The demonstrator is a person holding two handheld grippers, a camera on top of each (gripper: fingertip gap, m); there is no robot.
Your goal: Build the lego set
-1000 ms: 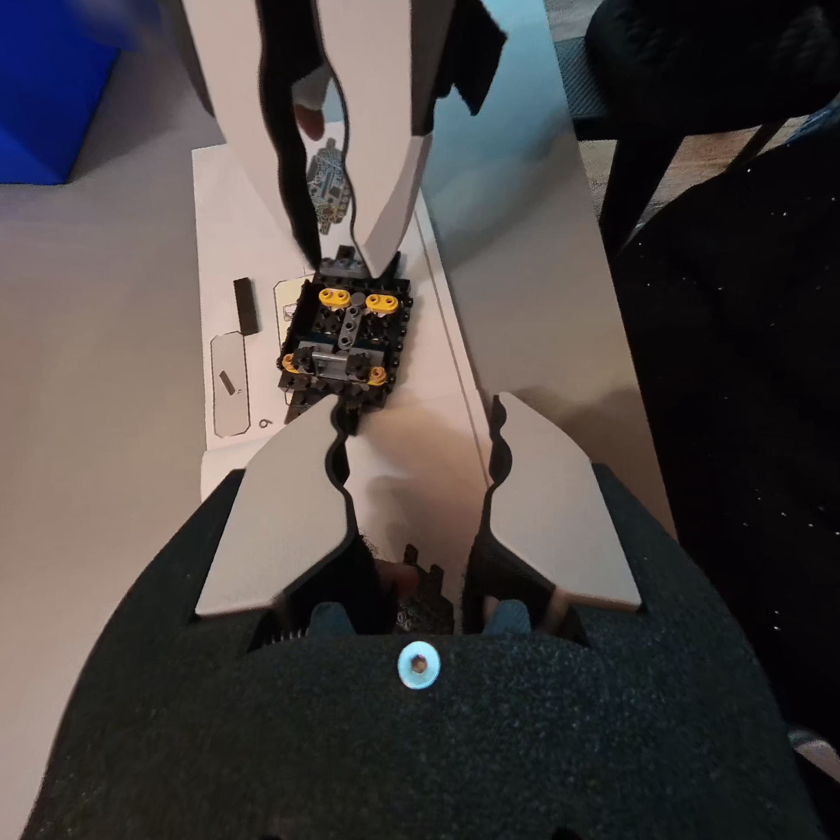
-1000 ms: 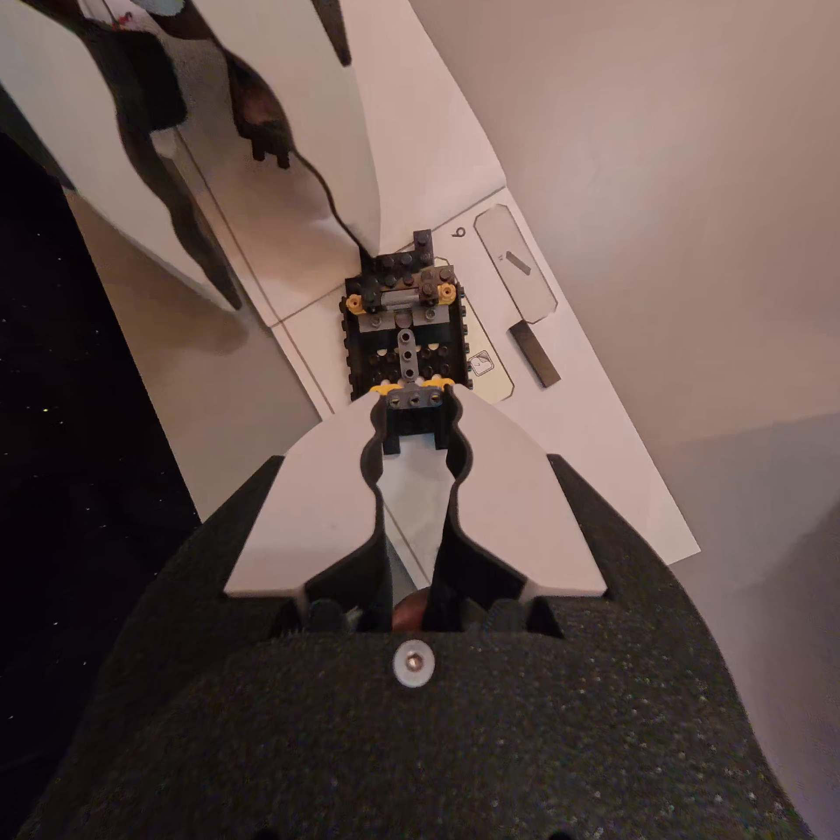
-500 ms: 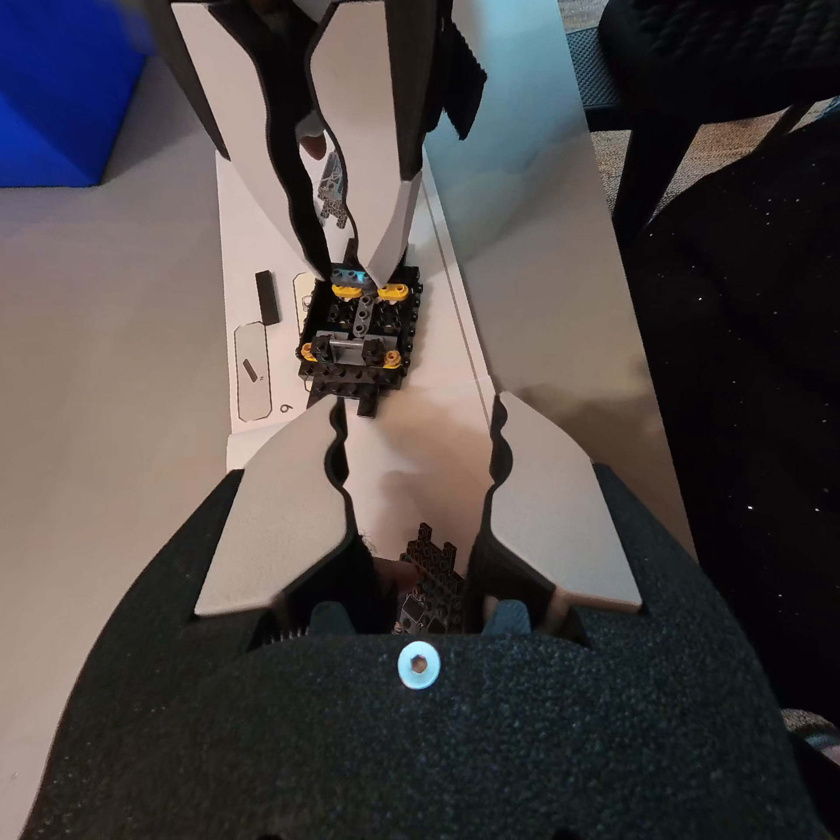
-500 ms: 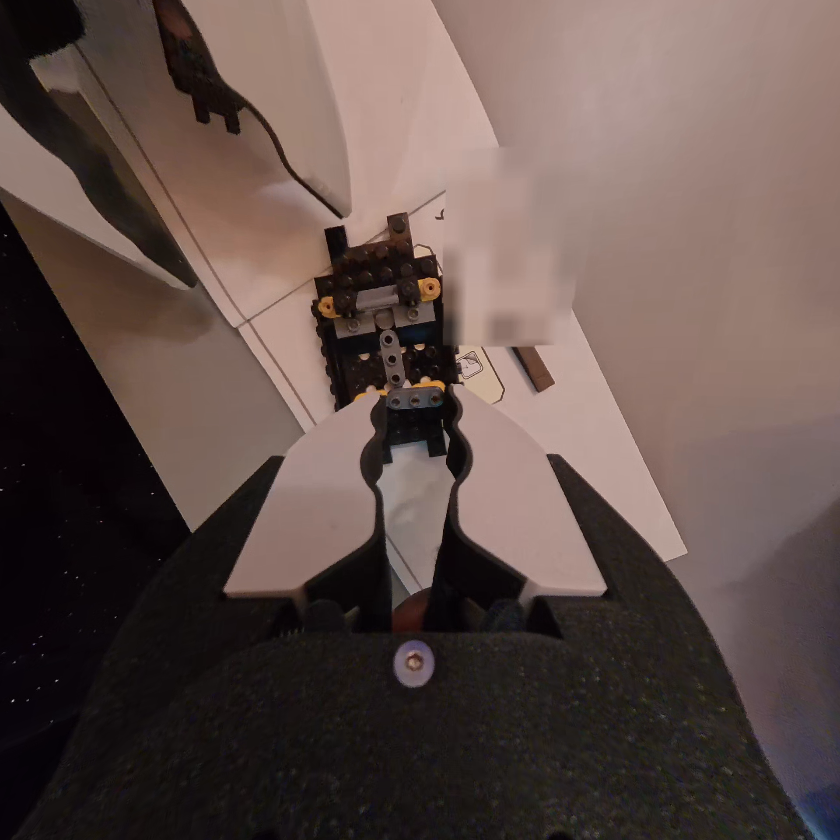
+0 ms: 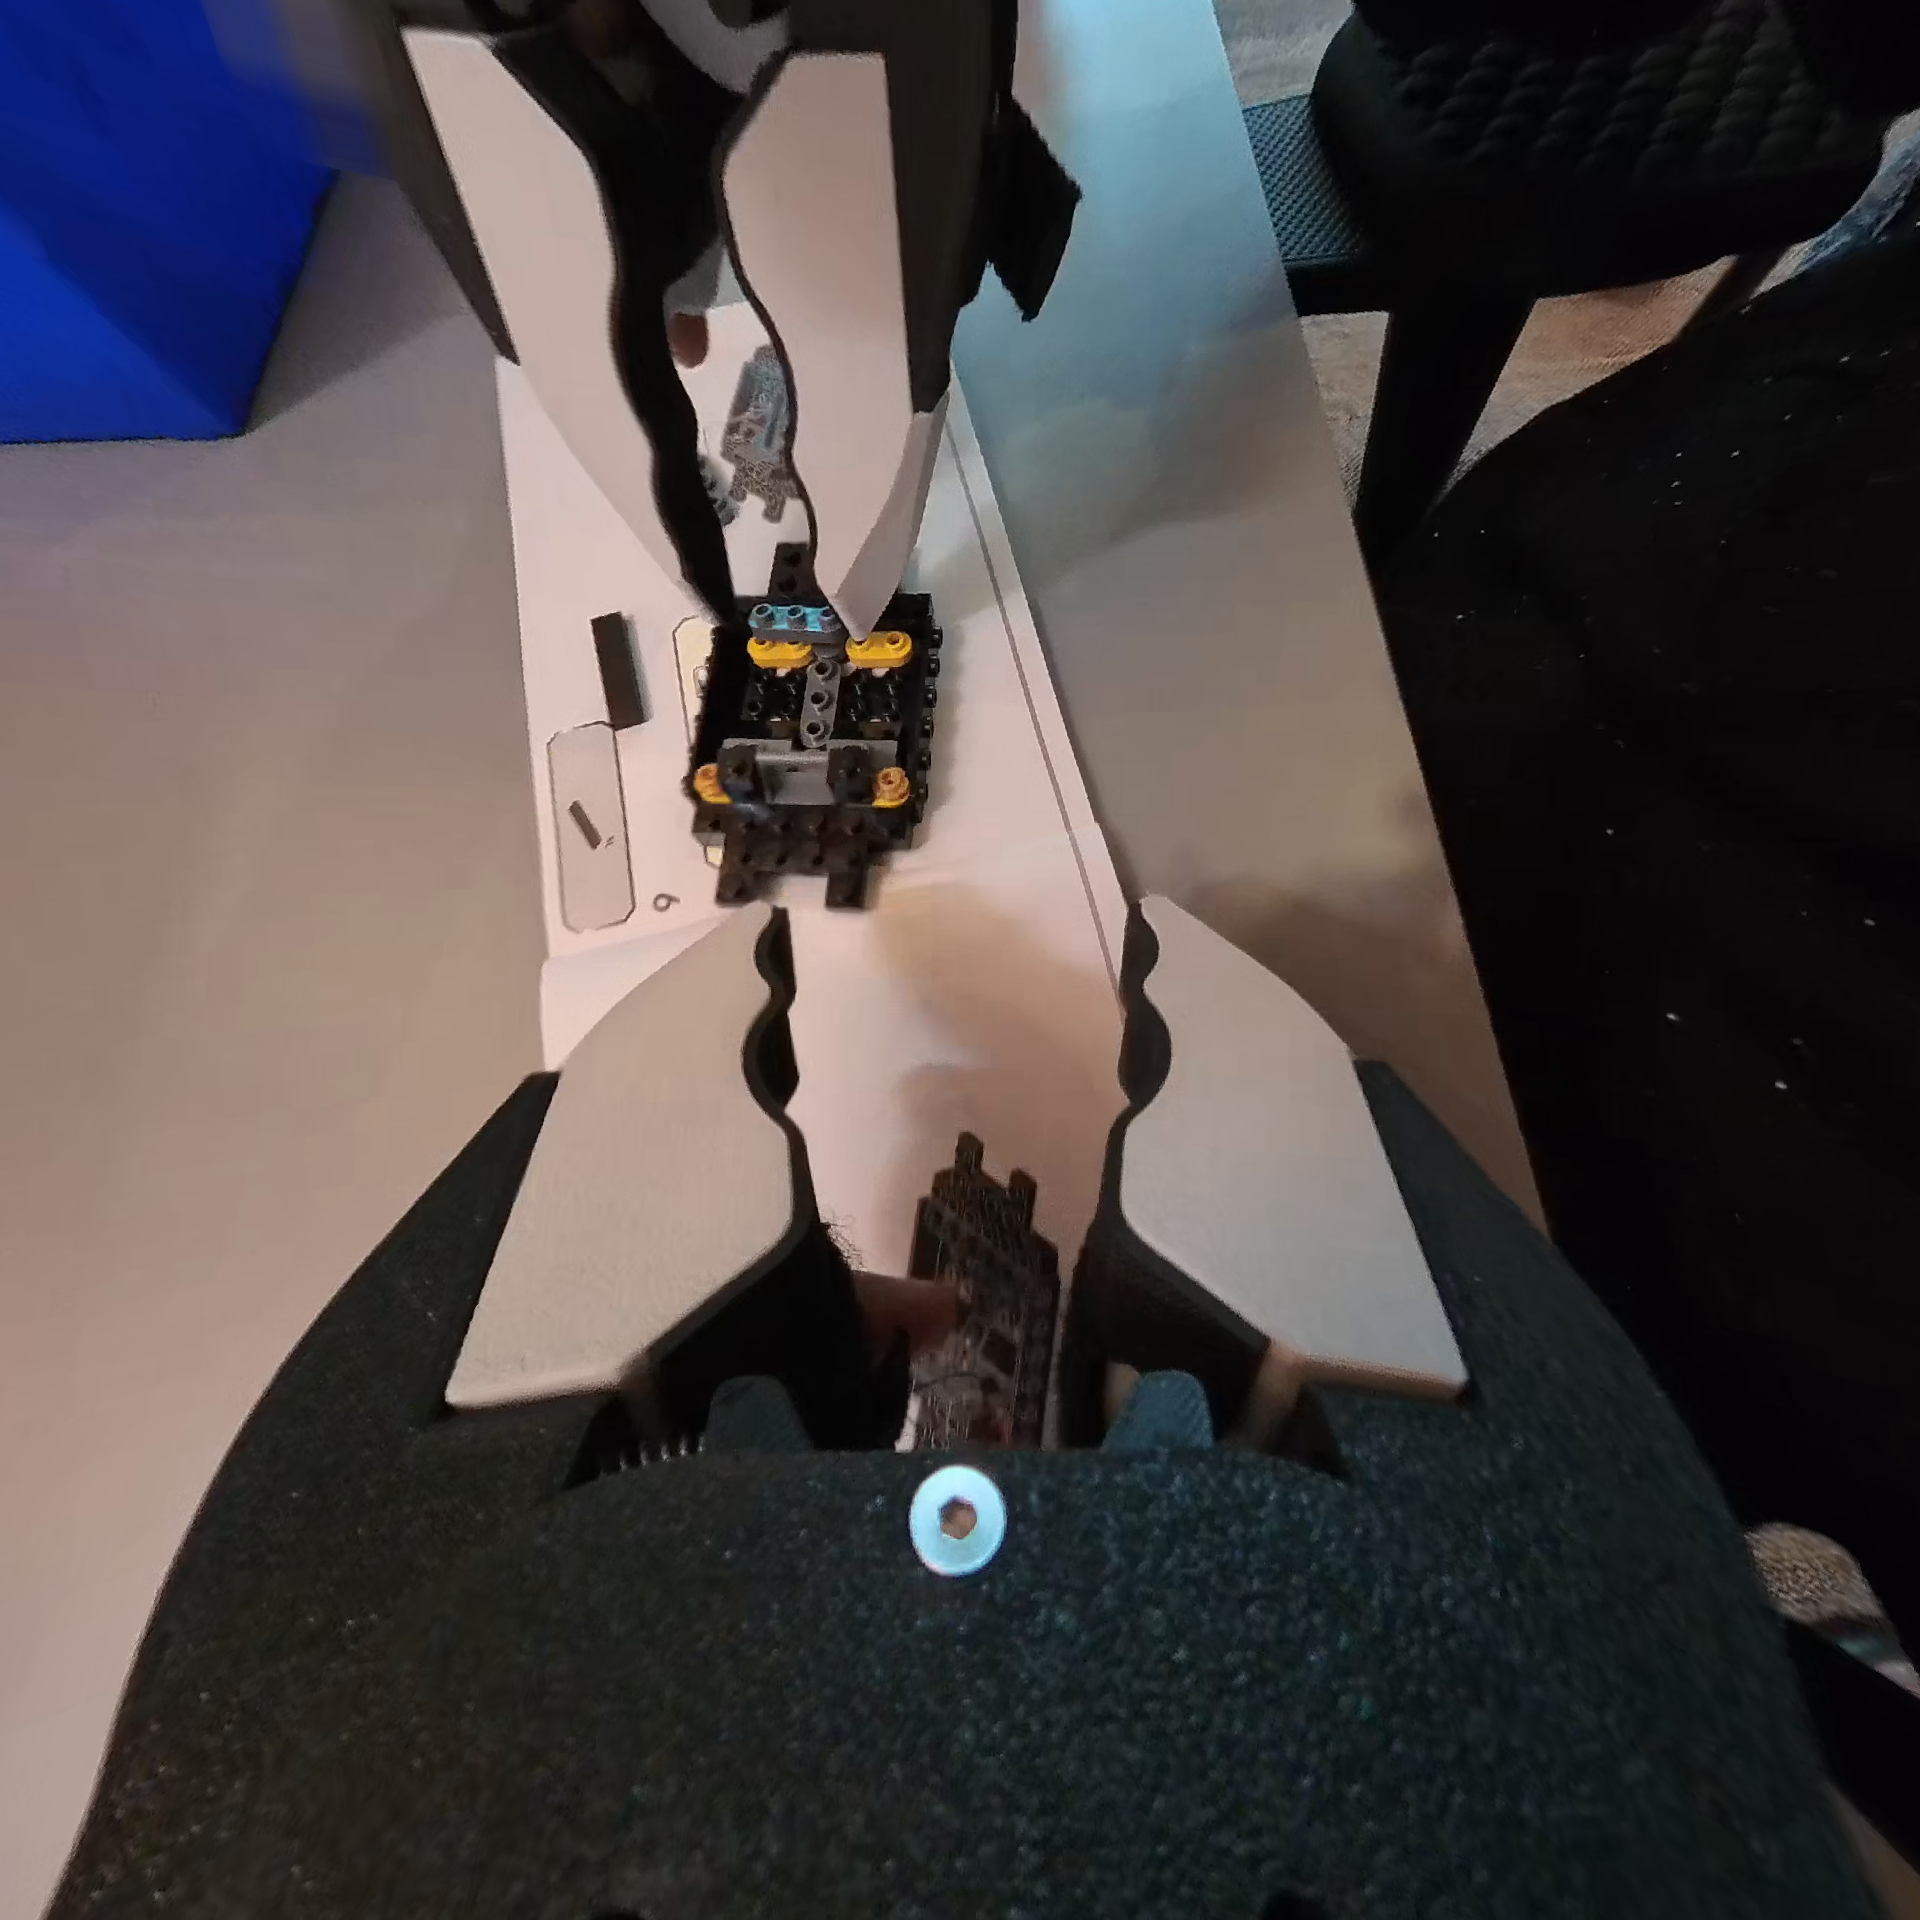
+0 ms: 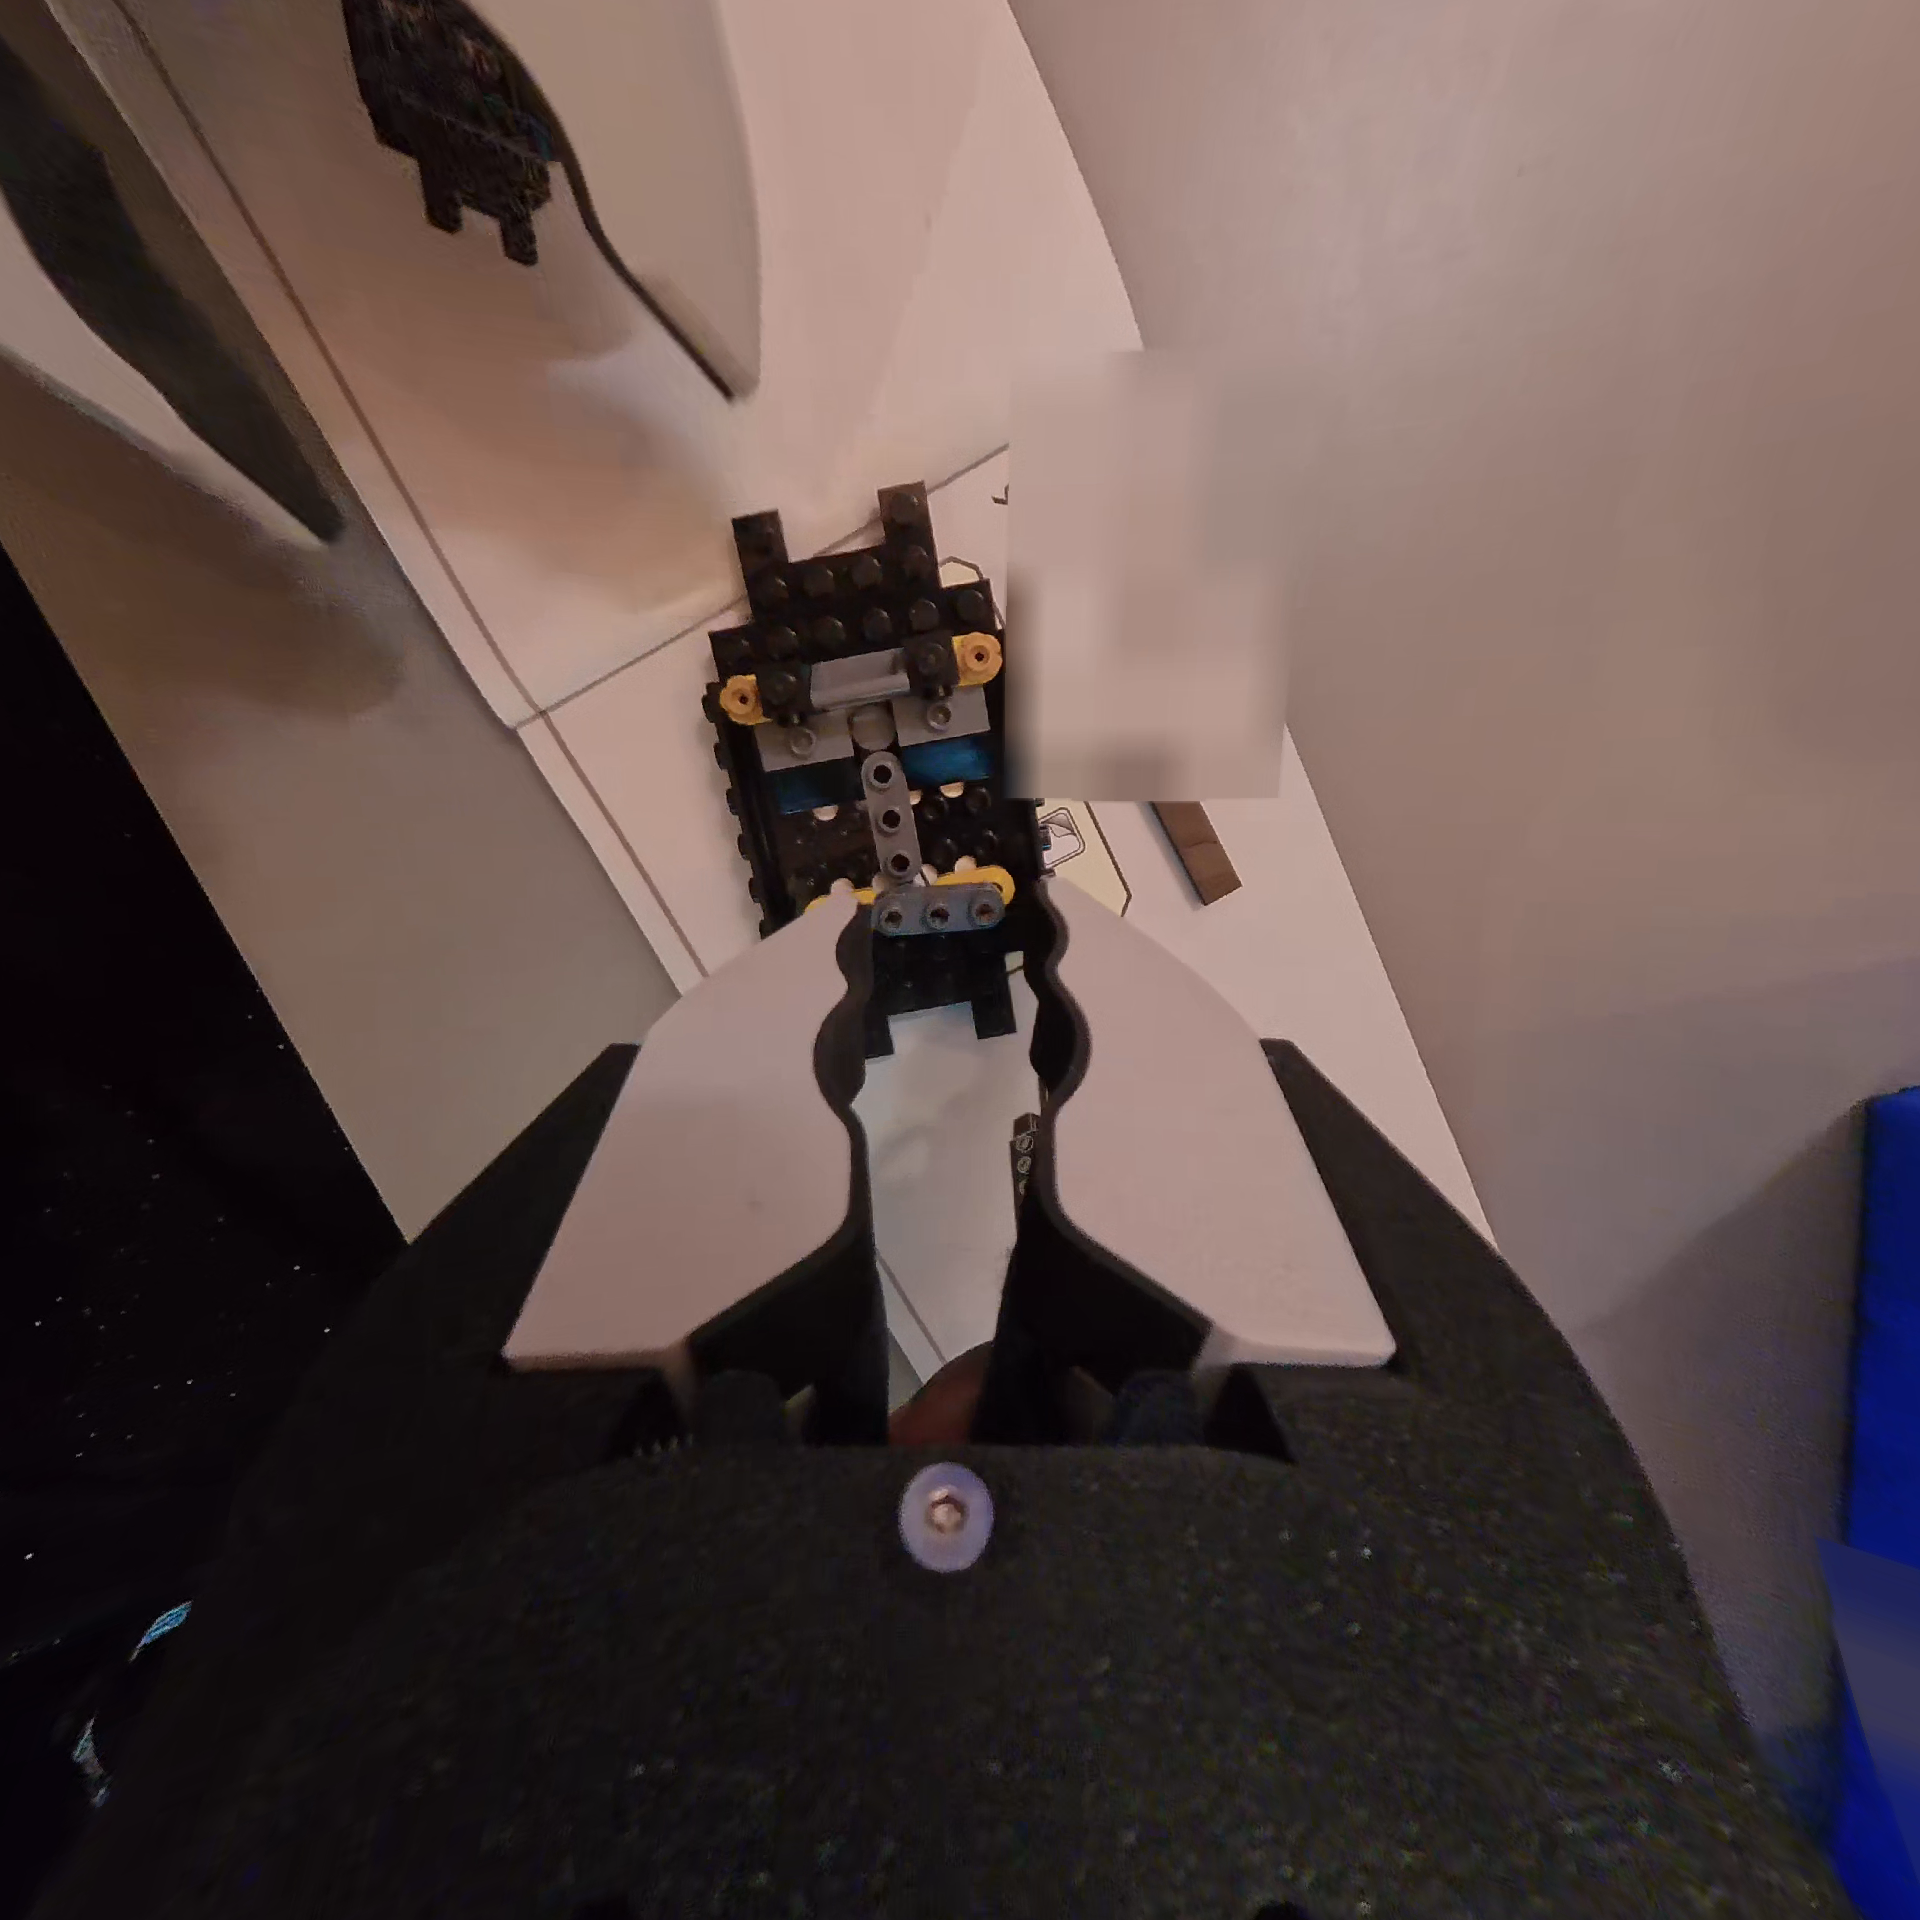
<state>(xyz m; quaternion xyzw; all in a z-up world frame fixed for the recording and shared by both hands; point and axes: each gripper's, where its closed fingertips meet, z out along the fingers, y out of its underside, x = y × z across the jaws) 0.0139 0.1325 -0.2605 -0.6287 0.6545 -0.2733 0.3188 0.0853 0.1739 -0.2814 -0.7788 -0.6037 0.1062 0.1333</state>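
A white instruction booklet (image 5: 935, 997) lies open on the pale table (image 5: 260, 831), and the black lego build (image 5: 816, 748) sits on its page. Just beside the build, at its 9 o'clock in the left wrist view, lies a loose thin black bar (image 5: 615, 670). A blue box (image 5: 125, 239) stands well off at 10 o'clock, and a dark chair (image 5: 1621, 125) at 1 o'clock past the table edge.

The right gripper (image 6: 940, 920) reaches the build's end and pinches a small grey three-hole plate (image 6: 938, 912) between its tips, right above the yellow pieces (image 6: 971, 881). The rest of the build stretches away toward 12 o'clock, with a grey beam (image 6: 891, 821) running down its middle.

The left gripper (image 5: 951, 914) has its jaws spread wide and holds nothing — the build lies just beyond its fingertips (image 5: 764, 935) at 12 o'clock, not touching them.

Compared with a second ago, the left gripper has drawn back from the build, which its left fingertip then overlapped, while the right one keeps its grip on the grey plate — now seen clear of the yellow pieces.
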